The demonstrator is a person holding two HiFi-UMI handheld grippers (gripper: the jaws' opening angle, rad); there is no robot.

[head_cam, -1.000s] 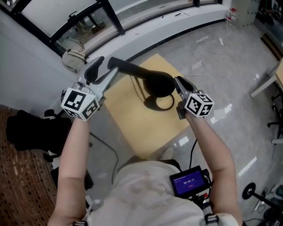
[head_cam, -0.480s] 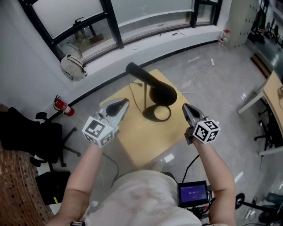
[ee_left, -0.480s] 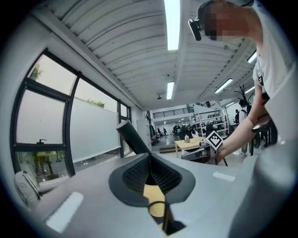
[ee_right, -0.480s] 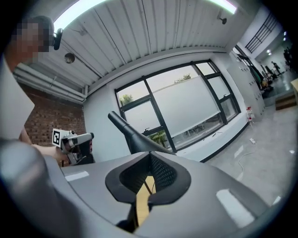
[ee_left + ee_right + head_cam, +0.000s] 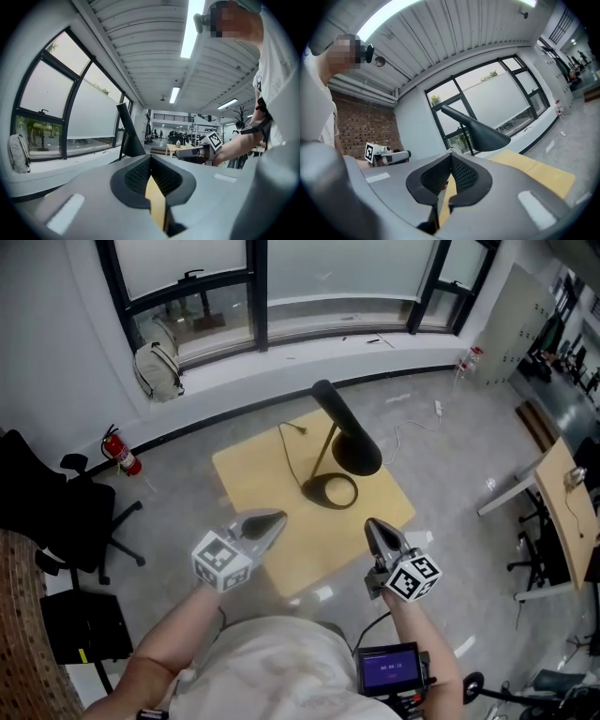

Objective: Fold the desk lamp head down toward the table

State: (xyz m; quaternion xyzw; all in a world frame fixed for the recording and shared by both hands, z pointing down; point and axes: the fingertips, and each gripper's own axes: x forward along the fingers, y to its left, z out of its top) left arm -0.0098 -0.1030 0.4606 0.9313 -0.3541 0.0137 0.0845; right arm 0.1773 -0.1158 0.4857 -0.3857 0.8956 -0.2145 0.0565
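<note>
A black desk lamp [image 5: 354, 448] stands on a small yellow wooden table [image 5: 253, 474], its cone head tilted down over its ring base [image 5: 330, 491]. My left gripper [image 5: 278, 517] hovers at the table's near edge, well short of the lamp. Its jaws have just been closing and now meet with nothing between them [image 5: 151, 160]. At the near right corner my right gripper [image 5: 372, 525] is also shut and empty [image 5: 451, 160]. The lamp shows beyond the jaws in the left gripper view [image 5: 129, 138] and the right gripper view [image 5: 485, 133].
A backpack [image 5: 155, 367] leans under the window, and a fire extinguisher [image 5: 117, 454] and a black office chair [image 5: 56, 502] stand at left. A white cable [image 5: 412, 427] lies on the floor. Another desk [image 5: 562, 493] is at right. A small screen [image 5: 389, 669] hangs at the person's waist.
Both grippers have pulled back from the lamp to the table's near edge. The left one dropped and its open jaws closed; the right one's jaws closed too. The lamp stands free.
</note>
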